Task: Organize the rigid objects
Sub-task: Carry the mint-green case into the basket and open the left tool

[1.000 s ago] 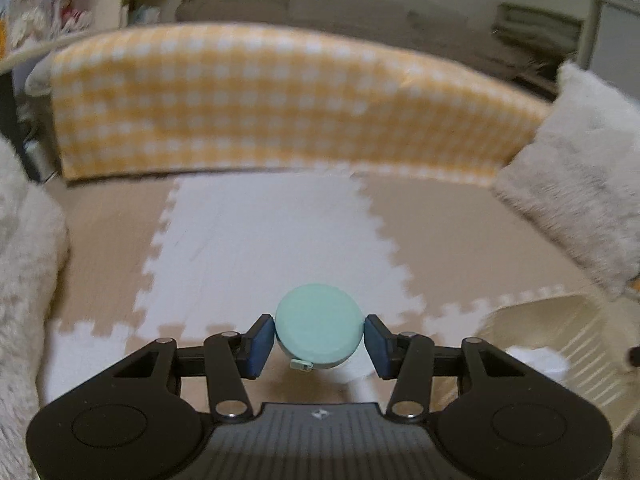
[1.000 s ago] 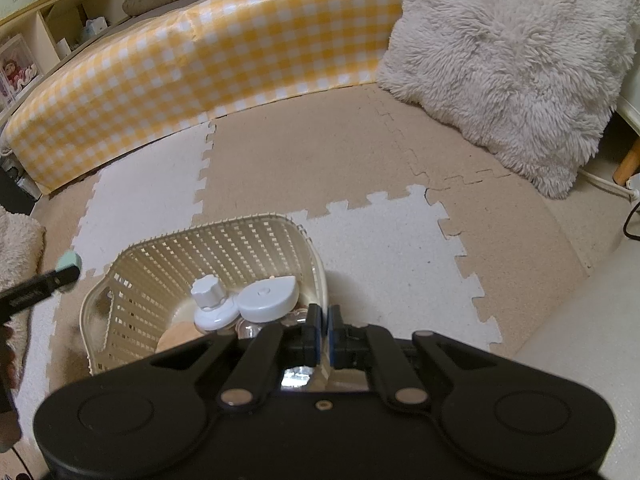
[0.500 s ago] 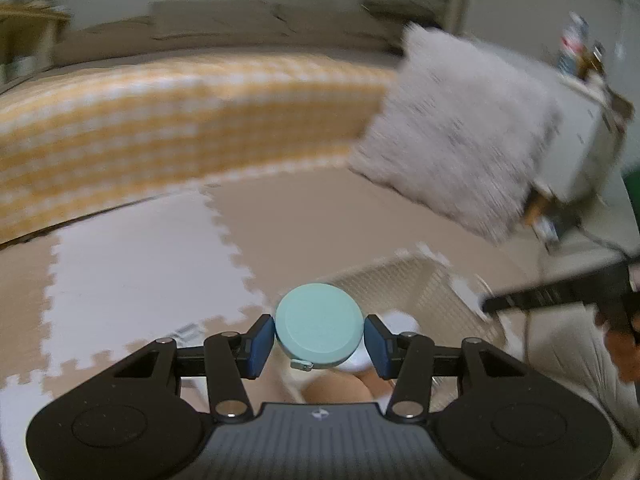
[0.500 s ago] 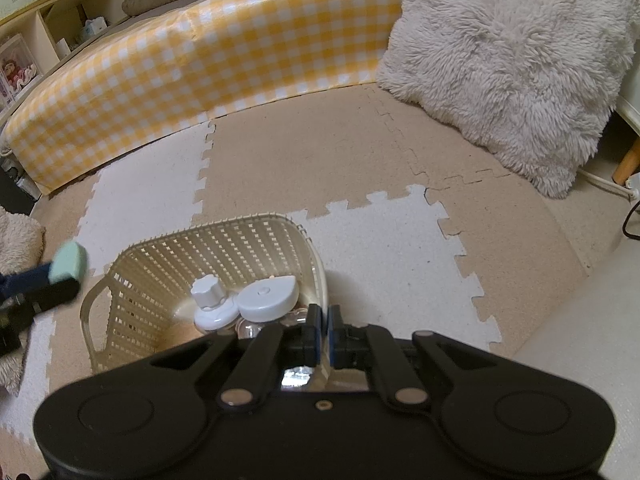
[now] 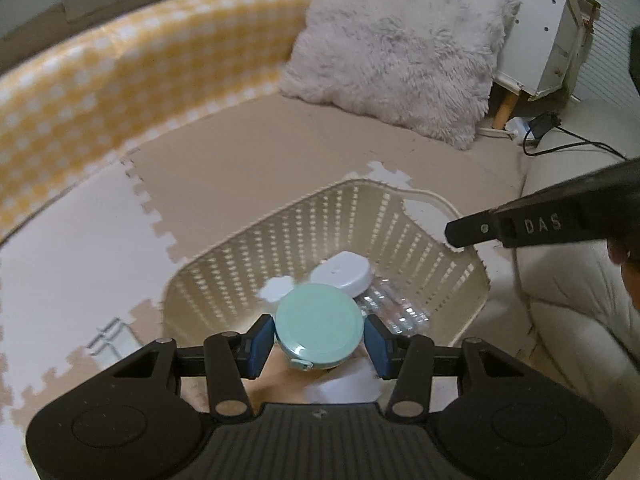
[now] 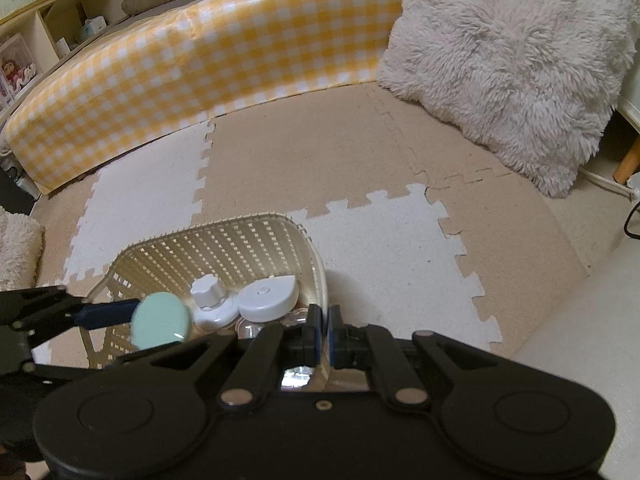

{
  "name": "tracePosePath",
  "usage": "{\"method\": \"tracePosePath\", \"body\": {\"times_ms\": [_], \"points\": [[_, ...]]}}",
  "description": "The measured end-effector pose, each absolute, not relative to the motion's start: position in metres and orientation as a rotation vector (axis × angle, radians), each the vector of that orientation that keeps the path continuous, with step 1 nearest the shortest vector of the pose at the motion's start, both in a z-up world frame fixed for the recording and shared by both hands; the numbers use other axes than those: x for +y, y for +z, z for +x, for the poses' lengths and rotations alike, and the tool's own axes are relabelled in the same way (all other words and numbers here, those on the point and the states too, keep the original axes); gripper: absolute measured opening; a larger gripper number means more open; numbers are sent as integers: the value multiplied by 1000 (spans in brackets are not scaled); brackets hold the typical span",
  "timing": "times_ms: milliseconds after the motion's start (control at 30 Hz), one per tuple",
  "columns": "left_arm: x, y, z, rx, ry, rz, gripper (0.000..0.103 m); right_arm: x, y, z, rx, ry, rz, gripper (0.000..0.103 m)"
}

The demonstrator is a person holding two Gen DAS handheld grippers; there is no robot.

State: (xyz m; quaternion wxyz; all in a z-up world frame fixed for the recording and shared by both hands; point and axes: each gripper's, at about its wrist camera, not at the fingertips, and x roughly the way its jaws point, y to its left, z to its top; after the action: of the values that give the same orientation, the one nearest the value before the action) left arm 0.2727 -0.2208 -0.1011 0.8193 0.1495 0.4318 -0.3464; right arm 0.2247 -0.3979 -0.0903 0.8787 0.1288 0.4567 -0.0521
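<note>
My left gripper (image 5: 319, 338) is shut on a round mint-green case (image 5: 319, 325) and holds it over the cream plastic basket (image 5: 400, 216). The case also shows in the right wrist view (image 6: 160, 320), above the basket (image 6: 224, 240). Inside the basket lie a white teardrop-shaped case (image 6: 269, 298), a white knobbed container (image 6: 210, 300) and a clear plastic item (image 5: 396, 308). My right gripper (image 6: 324, 332) is shut on the basket's near rim (image 6: 323, 300).
The basket stands on beige and white foam puzzle mats (image 6: 360, 160). A yellow checked bumper (image 6: 200, 60) curves along the back. A fluffy white cushion (image 6: 512, 60) leans at the right. A white cabinet (image 5: 540, 40) and cables (image 5: 560, 136) lie beyond it.
My left gripper has swung to the right with the mint-green case and now hangs over the basket. My right gripper has stayed on the basket rim.
</note>
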Motion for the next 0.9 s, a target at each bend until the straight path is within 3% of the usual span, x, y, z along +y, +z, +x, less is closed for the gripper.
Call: {"method": "tracePosePath", "body": {"times_ms": [667, 900], "points": [[-268, -130, 287, 1104, -796, 89, 50, -403, -91, 225, 958, -101, 325, 4], [-269, -130, 285, 1118, -797, 86, 54, -403, -91, 226, 959, -101, 325, 4]]}}
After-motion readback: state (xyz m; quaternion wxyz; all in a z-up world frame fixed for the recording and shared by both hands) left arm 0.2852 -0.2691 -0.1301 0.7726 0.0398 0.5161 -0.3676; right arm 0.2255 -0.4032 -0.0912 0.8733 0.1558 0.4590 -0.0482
